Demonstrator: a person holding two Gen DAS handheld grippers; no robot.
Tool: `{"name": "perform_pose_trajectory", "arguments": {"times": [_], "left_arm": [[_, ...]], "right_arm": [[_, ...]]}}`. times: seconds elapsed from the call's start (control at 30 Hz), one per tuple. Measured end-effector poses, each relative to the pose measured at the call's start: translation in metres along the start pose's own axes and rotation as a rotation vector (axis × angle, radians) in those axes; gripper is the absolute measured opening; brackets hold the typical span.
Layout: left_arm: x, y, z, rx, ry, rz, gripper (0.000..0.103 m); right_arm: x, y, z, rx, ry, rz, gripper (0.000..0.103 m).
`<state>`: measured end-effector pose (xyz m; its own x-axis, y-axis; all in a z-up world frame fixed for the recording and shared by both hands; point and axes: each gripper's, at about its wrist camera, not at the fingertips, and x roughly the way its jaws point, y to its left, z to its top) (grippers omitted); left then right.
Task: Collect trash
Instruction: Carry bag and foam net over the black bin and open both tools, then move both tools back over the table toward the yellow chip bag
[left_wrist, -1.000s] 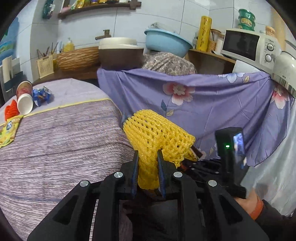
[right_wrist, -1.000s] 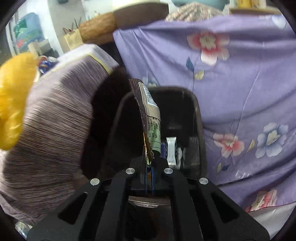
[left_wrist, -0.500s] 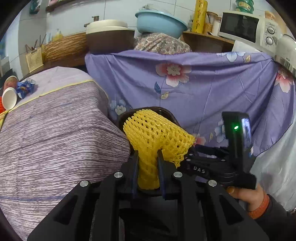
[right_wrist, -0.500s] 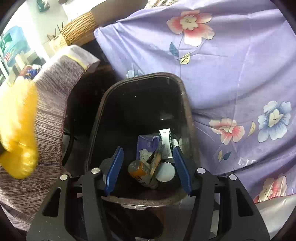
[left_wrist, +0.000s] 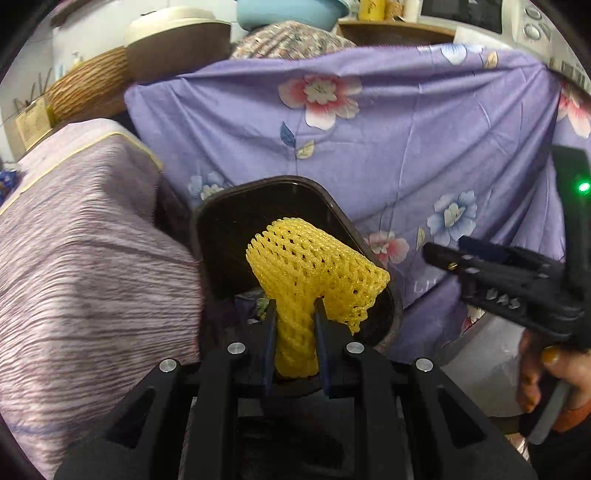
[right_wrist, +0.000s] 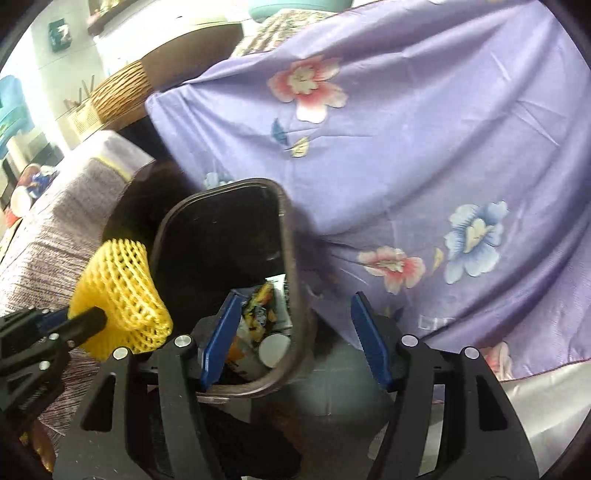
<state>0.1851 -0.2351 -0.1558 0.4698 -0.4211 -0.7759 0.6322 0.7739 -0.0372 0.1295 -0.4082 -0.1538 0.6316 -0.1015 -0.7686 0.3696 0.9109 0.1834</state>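
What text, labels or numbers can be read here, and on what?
"UAS" (first letter uncertain): side of the right tongs, whose jaws have just been opening with nothing between them.
"LI", rest blurred: purple floral cloth.
Barcode sticker and wrappers in the bin: unreadable.

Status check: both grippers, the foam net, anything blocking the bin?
Left gripper shut on yellow foam net, over the trash bin. Right gripper empty, jaws just opened. Bin mouth unobstructed.

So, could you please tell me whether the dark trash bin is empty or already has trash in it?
It already holds trash. In the right wrist view, the trash bin has crumpled wrappers and a round white lid or can end lying at its bottom.
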Motion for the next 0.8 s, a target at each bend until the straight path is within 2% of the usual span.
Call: {"name": "perform_pose_trajectory", "arguments": {"times": [0.27,0.33,0.43,0.5,0.57,0.8], "left_arm": [[0.031,-0.013,0.010,0.026,0.029,-0.016,0.019],[0.035,-0.016,0.013,0.032,0.027,-0.018,0.022],[0.039,-0.020,0.016,0.051,0.023,-0.006,0.039],[0.039,-0.022,0.017,0.063,0.009,0.005,0.059],[0.036,-0.022,0.017,0.067,-0.013,0.011,0.067],[0.016,-0.024,0.009,0.065,-0.034,-0.010,0.085]], "right_arm": [[-0.007,-0.023,0.001,0.046,-0.013,-0.041,0.062],[-0.008,-0.027,0.001,0.061,-0.011,-0.046,0.062],[-0.008,-0.030,0.002,0.075,-0.013,-0.052,0.062],[-0.009,-0.031,0.002,0.076,-0.013,-0.056,0.062],[-0.009,-0.031,0.002,0.077,-0.014,-0.057,0.062],[-0.008,-0.030,0.003,0.079,-0.010,-0.055,0.063]]}}
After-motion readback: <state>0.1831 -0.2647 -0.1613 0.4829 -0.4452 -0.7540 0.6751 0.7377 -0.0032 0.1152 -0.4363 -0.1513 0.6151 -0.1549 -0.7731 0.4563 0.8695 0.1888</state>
